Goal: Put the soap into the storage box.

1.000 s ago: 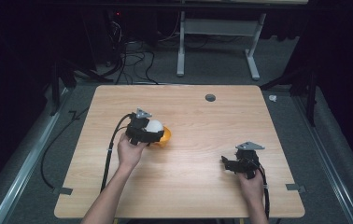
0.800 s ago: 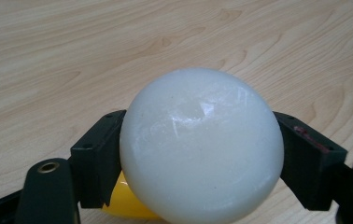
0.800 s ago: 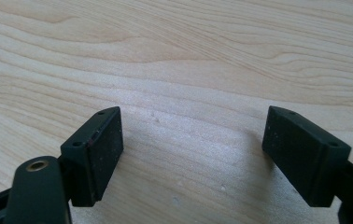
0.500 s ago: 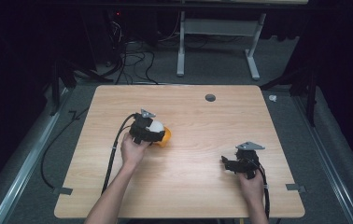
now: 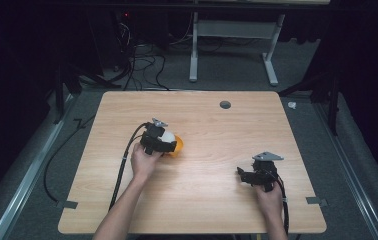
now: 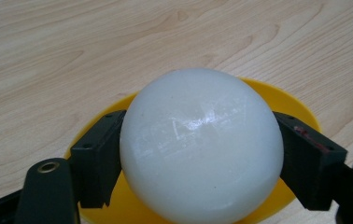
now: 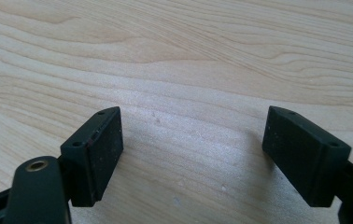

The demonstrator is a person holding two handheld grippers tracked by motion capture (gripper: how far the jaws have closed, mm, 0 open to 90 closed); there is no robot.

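A smooth white ball [image 6: 201, 145] sits between the jaws of my left gripper [image 6: 198, 161], which is shut on it, one pad against each side. Just beneath the ball lies a shallow yellow dish [image 6: 291, 100] on the wooden table; whether the ball touches the dish I cannot tell. From above, the left gripper [image 5: 161, 141] is left of the table's middle, with the white ball [image 5: 167, 136] and the yellow dish [image 5: 178, 146] poking out to its right. My right gripper [image 5: 239, 173] rests low over the table near the front right, open, with bare wood between its fingers [image 7: 95, 156].
The wooden table [image 5: 212, 120] has a small round grommet hole [image 5: 225, 104] near its far edge. Black cables trail from both grippers toward the front. A white desk frame [image 5: 232, 45] and tangled cables stand on the floor beyond the table.
My left gripper has come down a little with the ball, closing on the yellow dish. The right gripper has stayed where it was.
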